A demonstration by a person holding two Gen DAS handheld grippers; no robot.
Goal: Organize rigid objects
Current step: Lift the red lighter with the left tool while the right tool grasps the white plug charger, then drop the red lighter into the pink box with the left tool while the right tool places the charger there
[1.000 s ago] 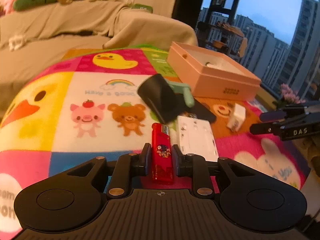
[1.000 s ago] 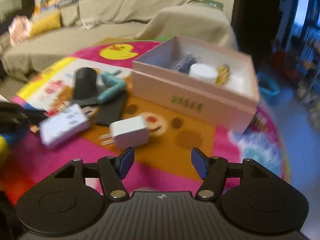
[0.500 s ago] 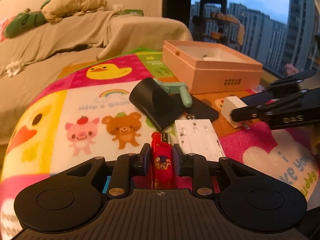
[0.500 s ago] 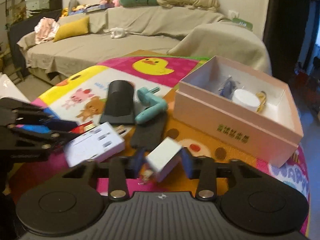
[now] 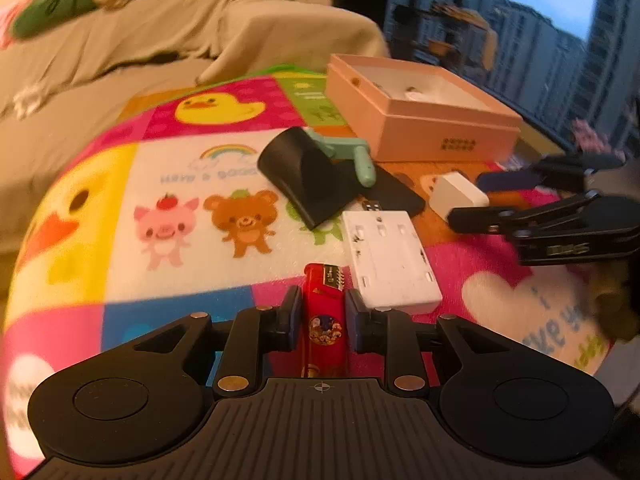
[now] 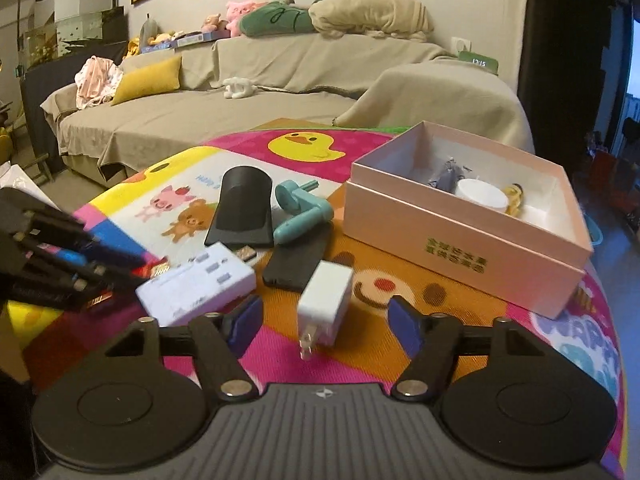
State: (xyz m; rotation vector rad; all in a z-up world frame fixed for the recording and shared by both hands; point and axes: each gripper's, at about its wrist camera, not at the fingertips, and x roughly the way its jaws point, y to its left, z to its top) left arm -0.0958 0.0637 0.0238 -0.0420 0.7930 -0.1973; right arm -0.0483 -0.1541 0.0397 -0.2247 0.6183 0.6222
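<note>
Left wrist view: my left gripper is clamped on the red lighter, whose long axis runs straight ahead along the fingers. The pink box lies ahead and to the right, past the white hub.

Right wrist view: my right gripper has its jaws spread wide, with the white charger standing on the mat between them, prongs toward me, touching neither pad. The box sits ahead and right, nearer this arm, I judge.
</note>
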